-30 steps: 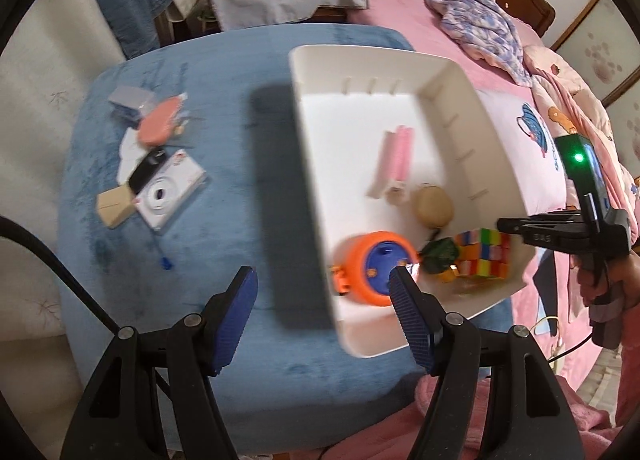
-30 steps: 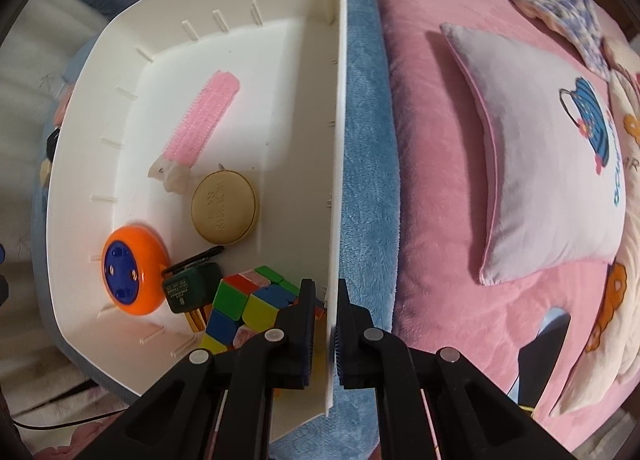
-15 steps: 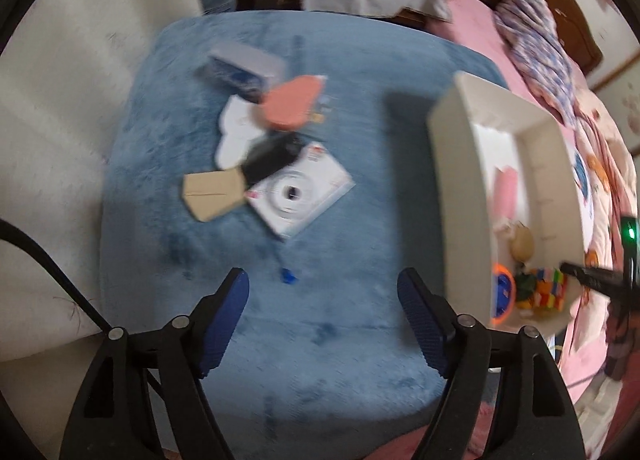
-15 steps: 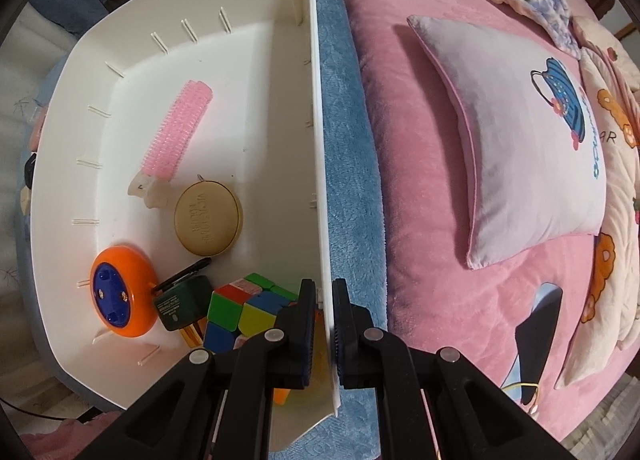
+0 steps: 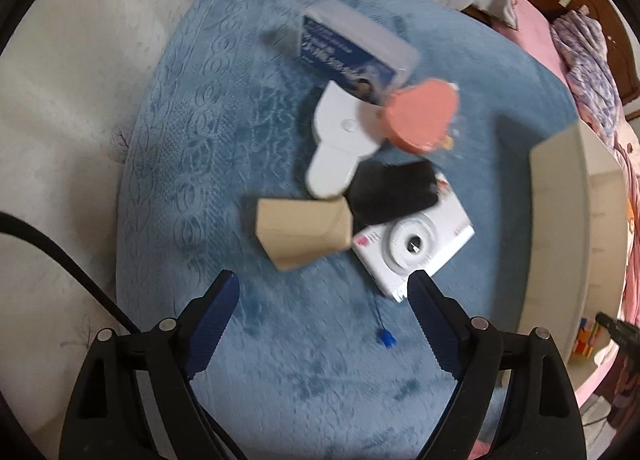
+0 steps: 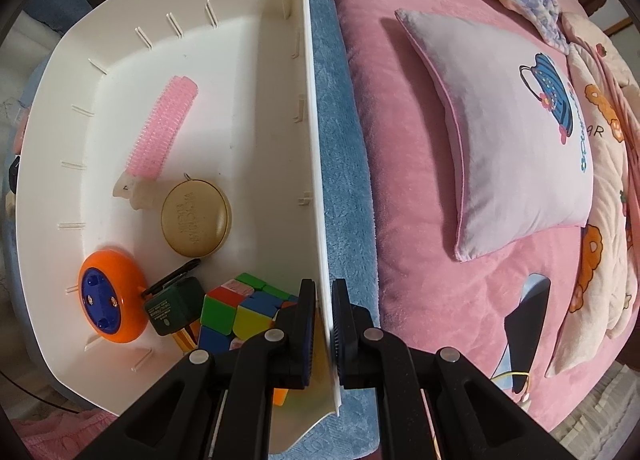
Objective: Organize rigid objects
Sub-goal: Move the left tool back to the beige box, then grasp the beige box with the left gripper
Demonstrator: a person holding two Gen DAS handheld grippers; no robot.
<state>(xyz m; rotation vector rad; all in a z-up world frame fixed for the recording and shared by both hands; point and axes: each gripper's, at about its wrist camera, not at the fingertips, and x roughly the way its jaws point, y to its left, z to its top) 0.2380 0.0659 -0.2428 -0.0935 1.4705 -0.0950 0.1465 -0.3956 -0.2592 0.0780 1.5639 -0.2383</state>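
Note:
My left gripper [image 5: 322,318] hangs above the blue cushion [image 5: 200,140], its jaws opening with nothing between them. Just beyond it lies a pile: a tan wooden block [image 5: 302,234], a white instant camera [image 5: 416,246], a black case [image 5: 394,194], a white flat piece [image 5: 340,140], a pink heart-shaped item [image 5: 422,116] and a blue-and-white box [image 5: 352,46]. My right gripper [image 6: 324,324] is shut on the side wall of the white bin [image 6: 312,164]. The bin holds a pink brush [image 6: 166,128], a tan round tin [image 6: 196,218], an orange disc [image 6: 110,296], a dark green item [image 6: 172,306] and a colour cube [image 6: 236,308].
The white bin's outer wall [image 5: 560,228] stands at the right of the left wrist view. A small blue tag [image 5: 386,338] lies on the cushion near my left fingers. A pink bedspread [image 6: 400,260] with a lilac pillow [image 6: 508,132] fills the right side.
My left gripper has swung away from the bin to the pile of objects on the cushion, coming lower, and its jaws have widened. The right gripper has stayed clamped on the bin wall.

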